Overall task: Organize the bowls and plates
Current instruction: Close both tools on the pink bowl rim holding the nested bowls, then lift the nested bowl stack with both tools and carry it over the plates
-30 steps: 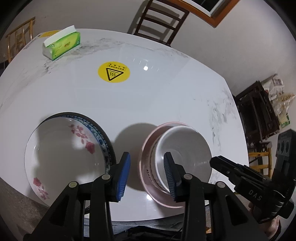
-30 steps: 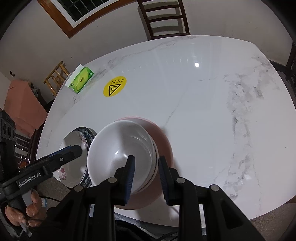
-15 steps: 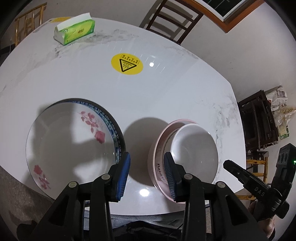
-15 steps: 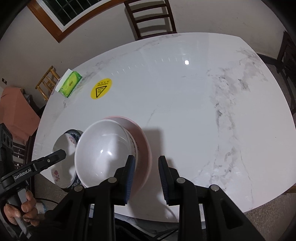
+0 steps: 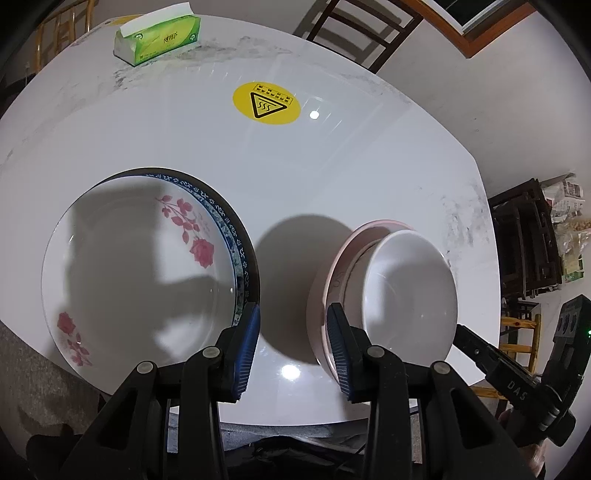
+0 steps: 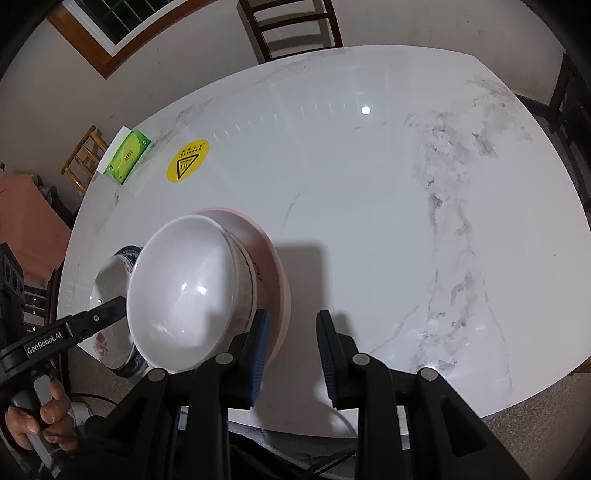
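A white plate with red roses [image 5: 140,273] lies stacked on a blue-patterned plate [image 5: 236,240] at the table's near left edge; it also shows in the right wrist view [image 6: 107,280]. To its right a white bowl [image 5: 410,291] sits nested in another bowl on a pink plate [image 5: 332,266]; the right wrist view shows the white bowl [image 6: 184,295] and pink plate [image 6: 273,266]. My left gripper [image 5: 293,338] is open and empty above the gap between the two stacks. My right gripper [image 6: 291,350] is open and empty, just right of the pink plate.
The white marble table [image 6: 369,184] carries a round yellow warning sticker [image 5: 266,103] and a green tissue pack [image 5: 159,33] at the far left. A dark wooden chair [image 6: 291,26] stands behind the table. A dark shelf [image 5: 524,236] stands to the right.
Both grippers have drawn back and up from the stacks. The right gripper's jaws, which straddled the white bowl's rim, are now clear of it to the right. The dishes have stayed put.
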### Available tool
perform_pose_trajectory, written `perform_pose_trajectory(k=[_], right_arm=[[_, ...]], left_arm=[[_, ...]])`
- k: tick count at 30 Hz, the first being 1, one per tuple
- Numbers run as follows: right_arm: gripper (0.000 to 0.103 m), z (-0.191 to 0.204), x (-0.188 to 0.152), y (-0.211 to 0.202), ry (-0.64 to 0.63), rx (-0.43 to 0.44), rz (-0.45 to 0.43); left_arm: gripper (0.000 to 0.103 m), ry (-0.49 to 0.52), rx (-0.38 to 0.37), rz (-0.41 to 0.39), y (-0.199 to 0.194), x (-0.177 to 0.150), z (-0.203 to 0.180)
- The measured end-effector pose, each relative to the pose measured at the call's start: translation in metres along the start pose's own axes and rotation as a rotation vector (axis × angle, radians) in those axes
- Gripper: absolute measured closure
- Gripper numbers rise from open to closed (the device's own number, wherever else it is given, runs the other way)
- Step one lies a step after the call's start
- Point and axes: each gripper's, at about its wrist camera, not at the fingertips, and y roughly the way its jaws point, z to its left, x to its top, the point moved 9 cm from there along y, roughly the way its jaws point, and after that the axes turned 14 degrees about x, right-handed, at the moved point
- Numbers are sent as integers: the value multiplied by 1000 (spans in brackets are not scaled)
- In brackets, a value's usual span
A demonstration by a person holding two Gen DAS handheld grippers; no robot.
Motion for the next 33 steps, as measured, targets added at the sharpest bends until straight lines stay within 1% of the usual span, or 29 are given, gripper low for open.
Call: perform_pose_trajectory(k=[12, 22, 33], right_arm=[[76, 3, -4, 12, -8, 2, 20], [76, 1, -5, 21, -8, -16, 29], [77, -6, -1, 33, 8, -27, 40]], left_arm=[[70, 12, 11, 24, 15, -2, -5], [71, 39, 16, 28, 23, -6, -10], [71, 47, 29, 30, 30, -6, -11]])
